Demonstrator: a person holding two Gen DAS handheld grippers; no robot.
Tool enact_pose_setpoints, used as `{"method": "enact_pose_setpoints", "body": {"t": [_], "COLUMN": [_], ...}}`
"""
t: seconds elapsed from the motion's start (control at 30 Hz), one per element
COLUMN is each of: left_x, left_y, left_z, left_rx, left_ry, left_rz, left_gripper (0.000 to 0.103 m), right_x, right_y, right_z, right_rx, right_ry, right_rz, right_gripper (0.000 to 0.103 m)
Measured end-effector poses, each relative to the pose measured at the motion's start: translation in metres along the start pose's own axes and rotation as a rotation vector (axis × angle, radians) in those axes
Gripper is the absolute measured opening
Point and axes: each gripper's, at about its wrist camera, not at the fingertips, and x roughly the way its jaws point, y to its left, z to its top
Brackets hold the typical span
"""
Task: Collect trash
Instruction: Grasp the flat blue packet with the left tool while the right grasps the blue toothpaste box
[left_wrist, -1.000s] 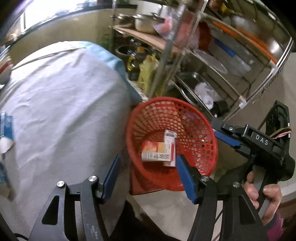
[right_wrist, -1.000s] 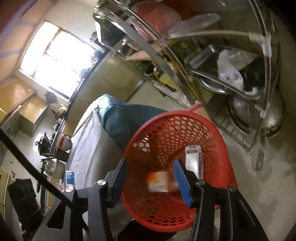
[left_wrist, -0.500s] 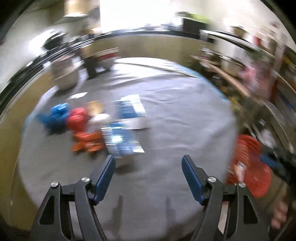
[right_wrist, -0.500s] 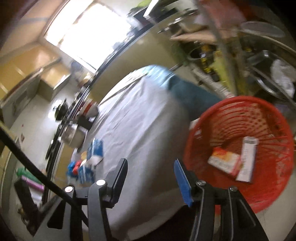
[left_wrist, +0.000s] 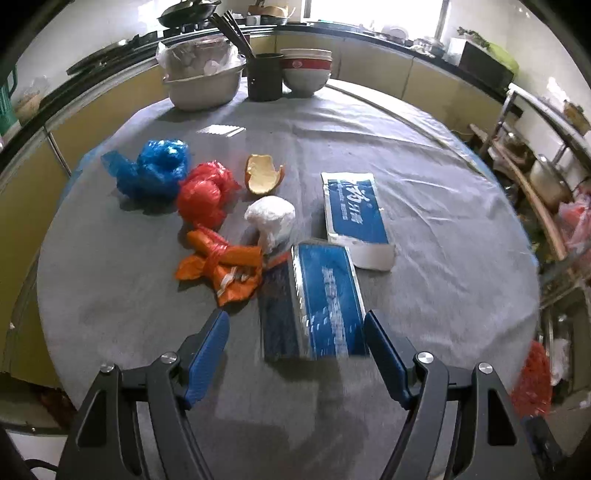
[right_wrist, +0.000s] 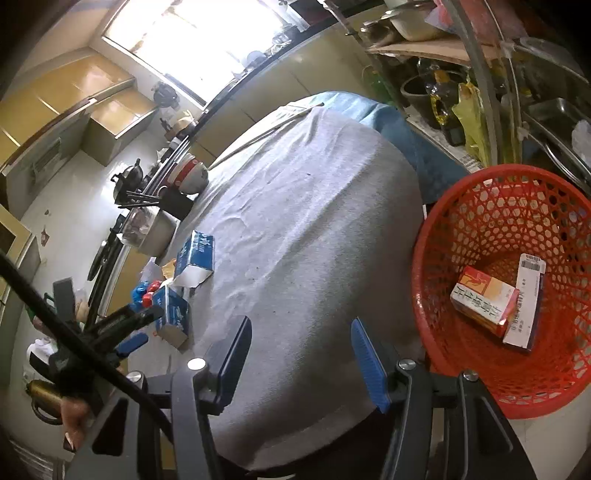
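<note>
A round bench (left_wrist: 424, 206) covered in grey cloth fills the left wrist view. The left hand-held gripper (left_wrist: 295, 354) hangs low in the frame, its blue-padded jaws spread wide and empty, with a blue carton (left_wrist: 321, 302) lying just ahead, between the tips but touched by neither. Above and right of it lies a flat blue and white packet (left_wrist: 354, 206). In the centre left of the frame the loose trash clusters together: a crumpled orange wrapper (left_wrist: 221, 266), a white wad (left_wrist: 271, 219), a red bag (left_wrist: 205, 194), a blue bag (left_wrist: 155, 170) and a piece of orange peel (left_wrist: 262, 177). At the top of the frame stand a steel basin (left_wrist: 203, 86), a dark cup (left_wrist: 264, 75) and stacked bowls (left_wrist: 306, 72). In the right wrist view, the right hand-held gripper (right_wrist: 301, 360) sits at the bottom centre, jaws likewise wide apart and gripping nothing, over the near edge of the bench. At the right edge of that frame a red mesh basket (right_wrist: 436, 258) stands beside the bench, off its edge. Inside it lie an orange and white box (right_wrist: 484, 299) and a narrow white box (right_wrist: 524, 299), touching each other.
</note>
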Motion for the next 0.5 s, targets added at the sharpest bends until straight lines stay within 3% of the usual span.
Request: {"method": "enact_pose_setpoints", "body": {"t": [0.17, 0.2, 0.3, 0.4, 0.5], "left_x": [0.012, 0.013, 0.006, 0.001, 0.001], "left_y": [0.001, 0.004, 0.010, 0.018, 0.033], "left_z": [0.002, 0.001, -0.003, -0.003, -0.003], "left_rx": [-0.008, -0.009, -0.002, 0.022, 0.007], "left_ry": [0.019, 0.021, 0.008, 0.008, 0.031], "left_rz": [0.006, -0.007, -0.060, -0.114, -0.173], "left_gripper": [0.076, 0.072, 0.057, 0.000, 0.000], "right_x": [0.003, 0.005, 0.017, 0.035, 0.062], "right_y": [0.007, 0.011, 0.036, 0.072, 0.109], "right_z": [0.007, 0.008, 0.019, 0.030, 0.040], "right_rx": [-0.027, -0.038, -0.097, -0.176, -0.237], "right_ry": [0.005, 0.007, 0.020, 0.036, 0.065], "right_rz": [0.003, 0.003, 0.016, 0.022, 0.042], "right_gripper": [0.060, 0.060, 0.060, 0.062, 0.067]}}
